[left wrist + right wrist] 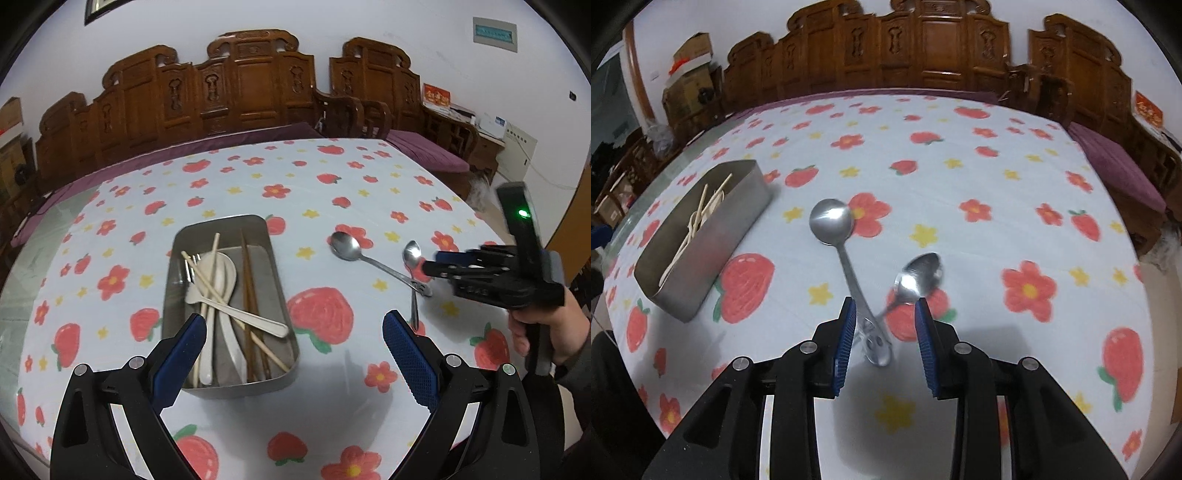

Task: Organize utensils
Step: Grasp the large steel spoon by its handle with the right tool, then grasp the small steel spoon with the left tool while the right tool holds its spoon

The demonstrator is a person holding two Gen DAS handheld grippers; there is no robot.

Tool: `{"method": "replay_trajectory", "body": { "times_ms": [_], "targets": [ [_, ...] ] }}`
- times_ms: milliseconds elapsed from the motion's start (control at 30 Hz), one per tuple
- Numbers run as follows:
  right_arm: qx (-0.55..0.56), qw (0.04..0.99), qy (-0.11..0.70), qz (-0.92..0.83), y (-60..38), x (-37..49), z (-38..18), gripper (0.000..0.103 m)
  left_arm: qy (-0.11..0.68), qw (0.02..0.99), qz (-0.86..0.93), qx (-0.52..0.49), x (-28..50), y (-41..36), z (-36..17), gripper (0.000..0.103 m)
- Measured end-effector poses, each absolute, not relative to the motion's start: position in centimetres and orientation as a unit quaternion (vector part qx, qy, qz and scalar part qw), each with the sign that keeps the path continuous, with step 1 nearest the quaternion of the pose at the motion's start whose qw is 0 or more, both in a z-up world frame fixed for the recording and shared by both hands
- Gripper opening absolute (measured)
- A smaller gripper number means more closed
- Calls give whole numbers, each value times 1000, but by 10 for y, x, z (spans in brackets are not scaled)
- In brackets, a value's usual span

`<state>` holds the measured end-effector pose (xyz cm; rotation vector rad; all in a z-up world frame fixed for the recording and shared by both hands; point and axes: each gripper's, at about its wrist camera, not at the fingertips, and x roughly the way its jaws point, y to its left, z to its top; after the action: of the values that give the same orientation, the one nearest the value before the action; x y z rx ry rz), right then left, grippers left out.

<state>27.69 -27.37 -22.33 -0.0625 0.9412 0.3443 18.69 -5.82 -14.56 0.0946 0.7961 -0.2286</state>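
Note:
A steel tray (pixel 271 258) holds white spoons, chopsticks and a fork; it also shows at the left in the right wrist view (pixel 738 210). Two metal spoons lie crossed on the tablecloth: a large spoon (pixel 345 245) (pixel 831 221) and a small spoon (pixel 412 253) (pixel 921 273). My left gripper (pixel 295 328) is open and empty, just in front of the tray's near end. My right gripper (pixel 886 314) (pixel 439 262) is open, with its blue pads (pixel 847 332) either side of the spoons' crossed handles, just above them.
A strawberry and flower tablecloth (pixel 332 184) covers the table. A carved wooden bench (pixel 240 85) with purple cushions runs behind the far edge. The table's right edge (pixel 476 210) drops off near the person's hand (pixel 546 328).

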Motion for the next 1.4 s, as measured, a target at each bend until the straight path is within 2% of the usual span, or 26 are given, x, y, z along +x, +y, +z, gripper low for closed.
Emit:
{"method": "replay_trajectory", "body": {
  "times_ms": [467, 733, 833, 900, 933, 1167, 1400],
  "targets": [
    [-113, 838, 489, 214, -207, 347, -249, 35, 388, 914, -112, 41, 193, -57, -148, 93],
    [-145, 802, 536, 220, -206, 345, -245, 35, 386, 914, -117, 36, 192, -51, -146, 93],
    [-145, 796, 545, 221, -208, 342, -245, 29, 386, 914, -118, 35, 191, -51, -146, 93],
    [-144, 794, 548, 220, -206, 341, -245, 11, 385, 915, -118, 36, 191, -51, -145, 93],
    [-148, 793, 550, 218, -204, 341, -245, 8, 384, 915, -118, 35, 191, -51, -146, 93],
    [-149, 800, 542, 210, -203, 332, -243, 7, 384, 915, -118, 41, 190, -58, -144, 93],
    [-121, 825, 511, 207, -239, 313, -213, 7, 393, 909, -132, 54, 198, -81, -152, 93]
  ]
}}
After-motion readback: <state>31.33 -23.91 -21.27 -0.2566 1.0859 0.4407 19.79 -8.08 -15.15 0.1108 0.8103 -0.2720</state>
